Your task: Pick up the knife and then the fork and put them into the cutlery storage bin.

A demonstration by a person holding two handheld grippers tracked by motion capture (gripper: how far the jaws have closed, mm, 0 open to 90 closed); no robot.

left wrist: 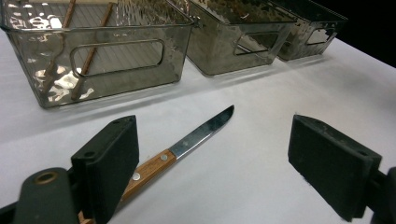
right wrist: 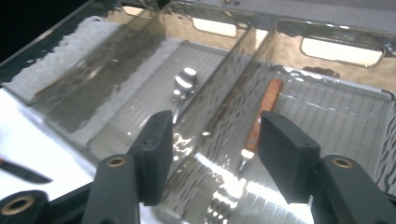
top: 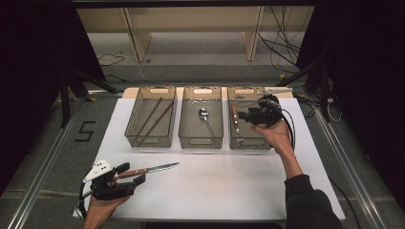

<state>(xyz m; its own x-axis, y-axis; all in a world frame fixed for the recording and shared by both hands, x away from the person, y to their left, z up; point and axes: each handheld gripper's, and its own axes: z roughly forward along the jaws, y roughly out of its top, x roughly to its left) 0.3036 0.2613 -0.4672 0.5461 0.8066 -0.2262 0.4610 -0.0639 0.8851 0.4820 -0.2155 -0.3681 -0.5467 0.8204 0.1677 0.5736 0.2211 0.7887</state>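
Note:
A wooden-handled knife (top: 149,170) (left wrist: 187,147) lies on the white table with its blade pointing right. My left gripper (top: 133,173) (left wrist: 215,154) rests at the near left, jaws wide apart around the knife's handle, which runs along the left pad without being pinched. My right gripper (top: 244,115) (right wrist: 215,144) hovers open over the rightmost clear bin (top: 248,143) (right wrist: 336,107). Nothing is between its fingers. Below it in that bin lies a wooden-handled utensil (top: 235,118) (right wrist: 264,114).
Three clear bins stand in a row at the back of the white sheet (top: 229,181). The left bin (top: 150,139) (left wrist: 116,79) holds two chopsticks (top: 154,117); the middle bin (top: 200,141) holds a spoon (top: 204,114) (right wrist: 184,84). Dark floor and cables surround the table.

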